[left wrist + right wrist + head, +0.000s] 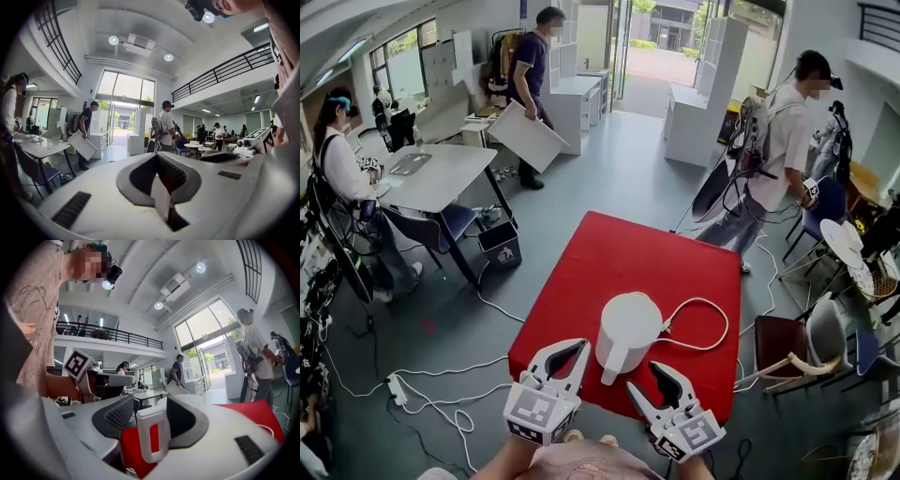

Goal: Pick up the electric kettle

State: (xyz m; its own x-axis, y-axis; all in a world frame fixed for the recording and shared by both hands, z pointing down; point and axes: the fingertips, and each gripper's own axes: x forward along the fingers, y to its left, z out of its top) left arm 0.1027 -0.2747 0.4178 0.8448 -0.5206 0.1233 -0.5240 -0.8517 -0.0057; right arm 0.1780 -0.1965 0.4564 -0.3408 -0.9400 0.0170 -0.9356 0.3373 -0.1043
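Right hand-held gripper [642, 375] stands open around the white plastic electric kettle's [628, 328] handle [142, 437]; an off-centre squeeze could tip it (white cord [727, 323] trailing) on the red table [609, 253].

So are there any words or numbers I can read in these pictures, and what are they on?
No text can be read anywhere.
White cube at the left with square black markers: a pattern, no letters.
White cube at the right: the same.
White plastic electric kettle: no print shows.
White paper sheet on the far wall: too small to read.
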